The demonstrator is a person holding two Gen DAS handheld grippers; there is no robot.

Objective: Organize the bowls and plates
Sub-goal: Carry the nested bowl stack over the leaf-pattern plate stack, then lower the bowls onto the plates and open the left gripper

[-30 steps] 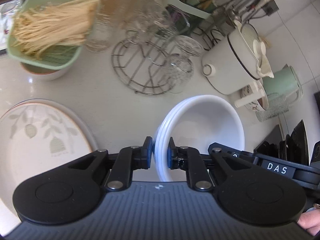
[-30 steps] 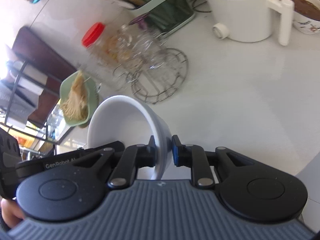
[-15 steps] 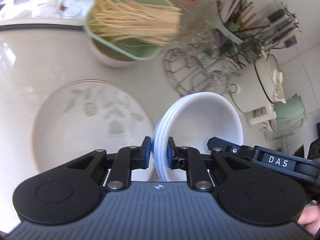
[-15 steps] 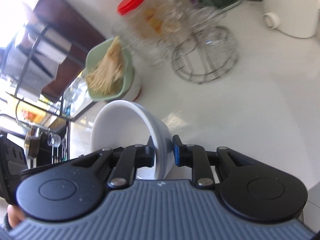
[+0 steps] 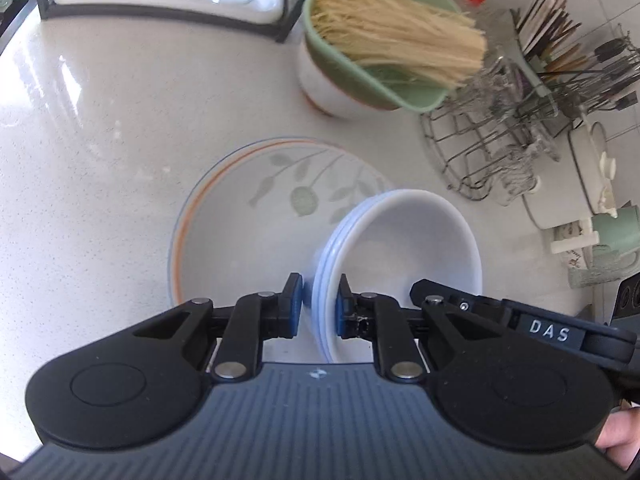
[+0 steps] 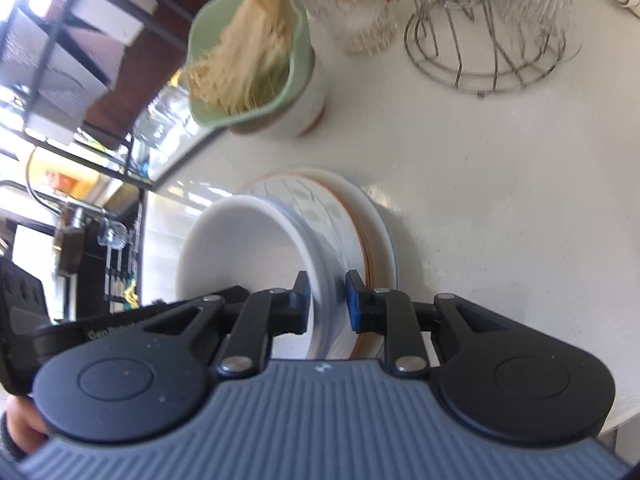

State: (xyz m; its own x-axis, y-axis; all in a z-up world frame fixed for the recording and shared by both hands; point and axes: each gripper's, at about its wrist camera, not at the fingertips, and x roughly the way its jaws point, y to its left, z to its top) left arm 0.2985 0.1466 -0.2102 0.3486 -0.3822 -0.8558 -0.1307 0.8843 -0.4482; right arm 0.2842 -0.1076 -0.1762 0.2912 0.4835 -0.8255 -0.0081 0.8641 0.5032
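Both grippers are on the bowls (image 5: pixel 404 248) and the whole stack is now travelling over the plate (image 5: pixel 240 216). A second ago the plate sat off to the left of the left wrist view, with bare counter under the bowls; now it fills the middle of that view and the bowls hang over its right half. The noodle tub (image 5: pixel 372 52) has swung in from the far left to top centre, so the sweep is leftward across the counter (image 5: pixel 100 120).

The left gripper (image 5: pixel 318 304) has its jaws narrow, pinching the near rim of the stack, one blue pad inside, one outside. The right gripper (image 6: pixel 327 300) does the same on the opposite rim, jaws narrow on the wall of the bowls (image 6: pixel 248 248). In the right view the plate (image 6: pixel 372 236) shows just behind the bowls, and it looks like more than one plate stacked, judging by the doubled rims.

The bowls are tilted and seem to be clear of the plate, though I cannot tell for sure whether the base is touching. What it means: the carry is nearly done. My read is that levelling the stack, centring it over the plate and lowering is what remains. The risk is the nested bowls sliding apart while tilted.
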